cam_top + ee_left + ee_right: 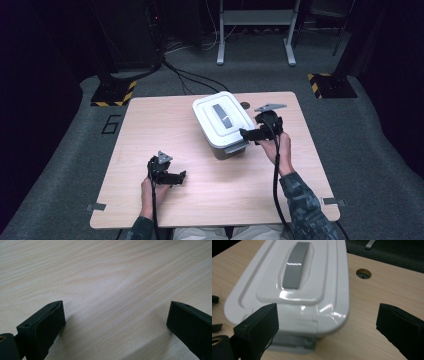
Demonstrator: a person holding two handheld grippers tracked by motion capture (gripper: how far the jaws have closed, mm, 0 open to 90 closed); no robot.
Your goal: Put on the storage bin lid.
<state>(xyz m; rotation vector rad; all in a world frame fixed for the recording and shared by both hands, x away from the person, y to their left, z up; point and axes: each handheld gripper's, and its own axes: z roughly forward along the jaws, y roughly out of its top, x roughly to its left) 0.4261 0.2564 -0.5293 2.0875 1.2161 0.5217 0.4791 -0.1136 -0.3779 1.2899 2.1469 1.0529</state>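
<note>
Box [223,125] sits right of centre on the table [150,150], toward the far edge. White lid [294,277] is on, with a grey handle [295,265] running down its middle. Grey latch [292,343] at the near short end of the box, hanging below the lid edge. Box body under the lid looks grey.

Right gripper [250,134] is just beside the box's near right corner, pointing left at it. Jaws spread wide, nothing clamped. In the right gripper view [327,322] the box corner and latch end lie between and just ahead of the jaws; the left jaw overlaps the lid edge in that view, contact can't be told. Grey plate on top of the gripper sticks out toward the far side. Cable trails back along the forearm.

Left gripper [177,177] is well apart from the box, near the table's near left area, resting low over the wood. Jaws released and wide in the left gripper view [115,317], bare tabletop between them.

Small round hole [363,273] in the table just past the box's far right corner. Grey carpet around the table.
</note>
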